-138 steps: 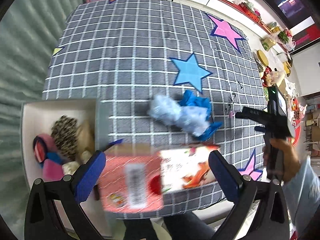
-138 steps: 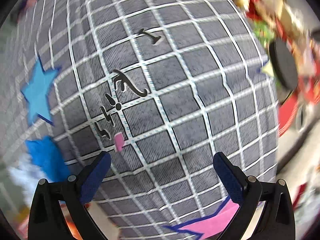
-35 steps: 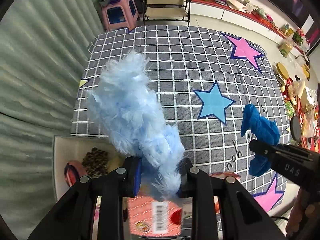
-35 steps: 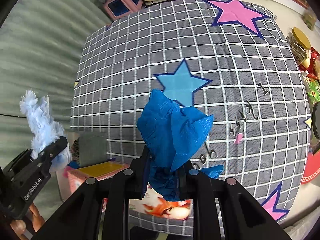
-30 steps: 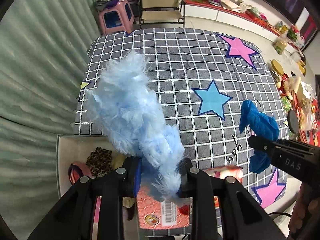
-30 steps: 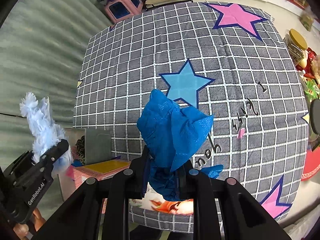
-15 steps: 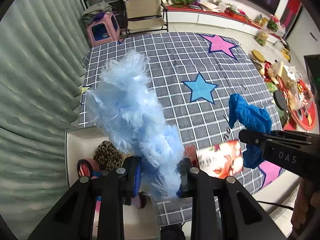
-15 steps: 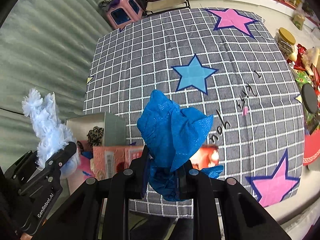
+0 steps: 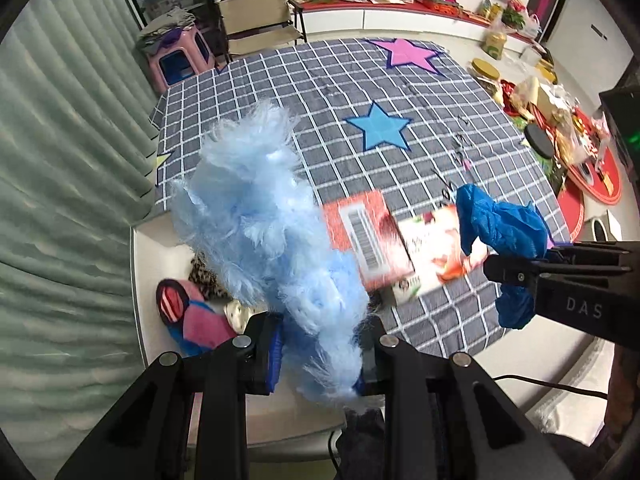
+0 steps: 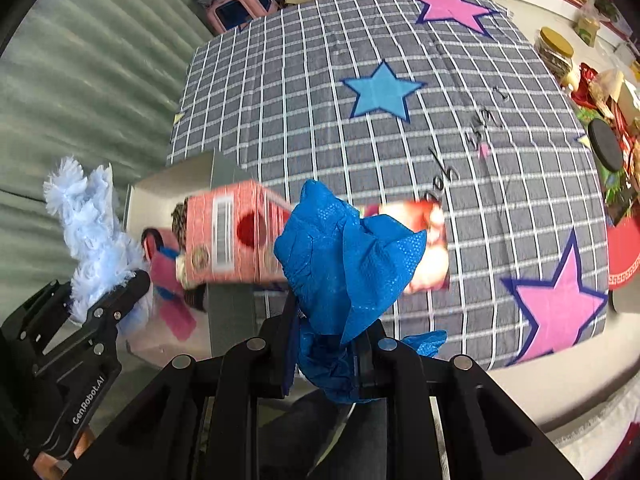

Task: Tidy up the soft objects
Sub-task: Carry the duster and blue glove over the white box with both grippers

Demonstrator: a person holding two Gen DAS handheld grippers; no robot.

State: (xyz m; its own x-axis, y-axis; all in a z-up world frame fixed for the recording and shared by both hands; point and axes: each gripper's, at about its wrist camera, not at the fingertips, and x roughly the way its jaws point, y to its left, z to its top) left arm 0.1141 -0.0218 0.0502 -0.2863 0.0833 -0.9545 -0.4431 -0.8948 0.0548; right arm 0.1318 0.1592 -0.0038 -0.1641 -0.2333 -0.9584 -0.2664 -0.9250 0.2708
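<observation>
Fluffy pale-blue duster (image 9: 272,248), clamped in the left gripper (image 9: 320,360), hides much of the white bin (image 9: 140,248); right gripper (image 10: 328,356) pinches blue cloth (image 10: 352,256) over the blurred carton (image 10: 236,236) on the checked bedspread (image 10: 320,60).

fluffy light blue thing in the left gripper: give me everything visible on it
The fluffy light blue piece is long-pile, shaggy fabric, pale blue with whiter tips, bunched into an elongated clump. The left gripper is shut on its lower end, a tuft sticking out below the pads; the rest stands up free, touching nothing else. It is held in the air above the white bin.
</observation>
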